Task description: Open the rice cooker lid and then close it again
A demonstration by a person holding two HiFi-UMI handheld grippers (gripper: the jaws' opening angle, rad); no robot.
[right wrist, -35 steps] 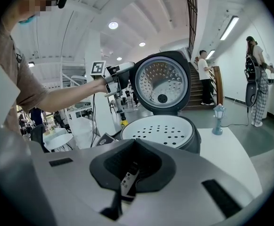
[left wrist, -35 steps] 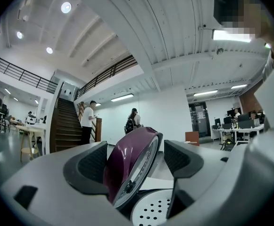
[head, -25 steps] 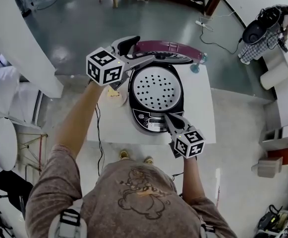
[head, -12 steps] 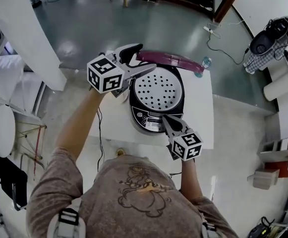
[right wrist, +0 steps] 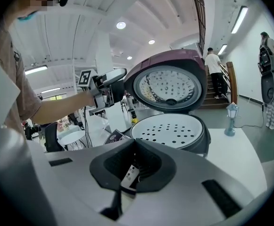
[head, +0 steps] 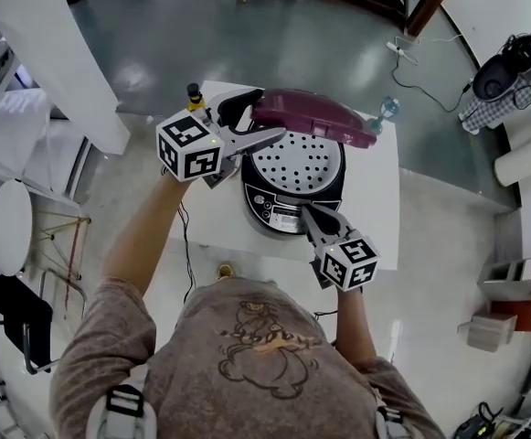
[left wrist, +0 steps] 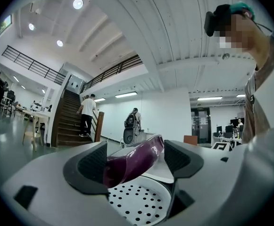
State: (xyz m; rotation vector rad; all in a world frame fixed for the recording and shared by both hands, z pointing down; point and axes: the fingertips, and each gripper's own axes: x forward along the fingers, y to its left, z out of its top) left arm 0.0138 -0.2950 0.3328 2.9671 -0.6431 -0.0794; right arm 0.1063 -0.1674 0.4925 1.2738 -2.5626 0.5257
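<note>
While looking down from the head view, found rice cooker at centre of white table. Noted maroon lid tilted partway up at far side, above perforated white inner plate. Read left gripper jaws as apart, lid rim between them, close against one pad. Read right gripper jaws as together, at cooker's near front panel; cannot tell contact.

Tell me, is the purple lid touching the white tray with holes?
Apart. The right gripper view shows the lid tilted up, with the whole dotted top of the tray bare below it.
</note>
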